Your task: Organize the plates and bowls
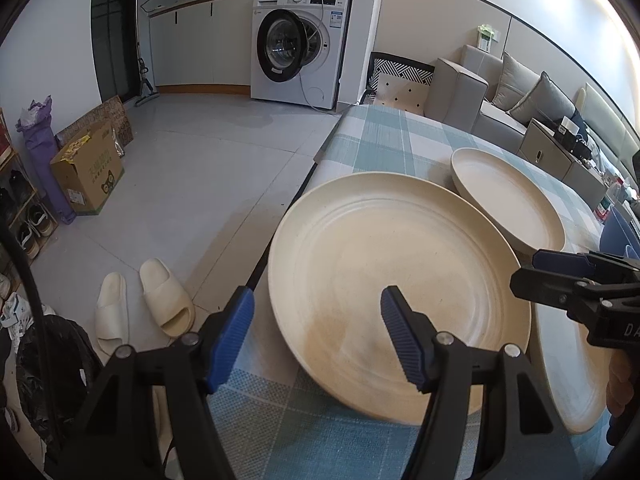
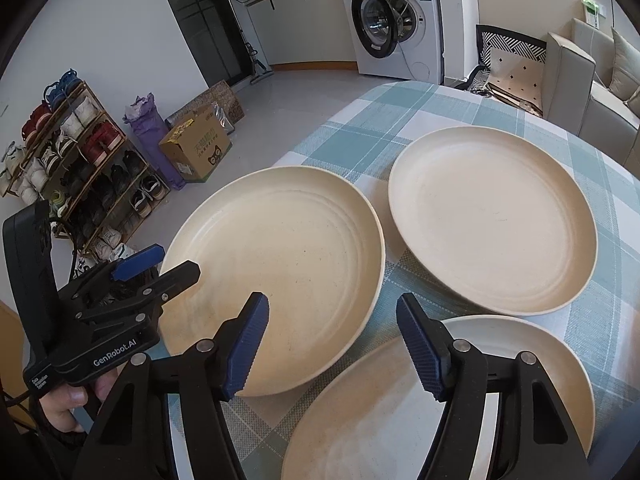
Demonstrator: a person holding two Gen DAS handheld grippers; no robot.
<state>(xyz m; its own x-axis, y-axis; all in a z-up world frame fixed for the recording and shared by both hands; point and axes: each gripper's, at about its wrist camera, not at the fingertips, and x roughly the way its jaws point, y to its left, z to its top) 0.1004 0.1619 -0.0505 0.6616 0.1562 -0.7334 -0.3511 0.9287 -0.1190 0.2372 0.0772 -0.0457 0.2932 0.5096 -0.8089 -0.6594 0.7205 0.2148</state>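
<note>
While both grippers hovered above the checked tablecloth (image 2: 420, 120), three cream plates lay on it, none stacked. Largest in both views was the ridged plate (image 1: 400, 280) at the table's left edge; a second plate (image 2: 492, 220) sat just beside it, farther in, rims close but apart; a third plate (image 2: 400, 400) lay nearest the person, on the right.

Left gripper (image 1: 316, 332): jaws half apart, nothing between the pads. Its left finger stood outside the ridged plate's rim, its right finger (image 1: 400, 336) over the plate's inside, so the near-left rim lay between them and below. Judged nearer arm for that plate.

Right gripper (image 2: 332, 352): jaws likewise half apart, gripping nothing. Its right finger (image 2: 424, 352) stood over the third plate's far rim, its left finger over the ridged plate's near edge; the cloth gap between the two plates lay under the opening.

Contact with either rim: could not tell; pads appeared clear.
</note>
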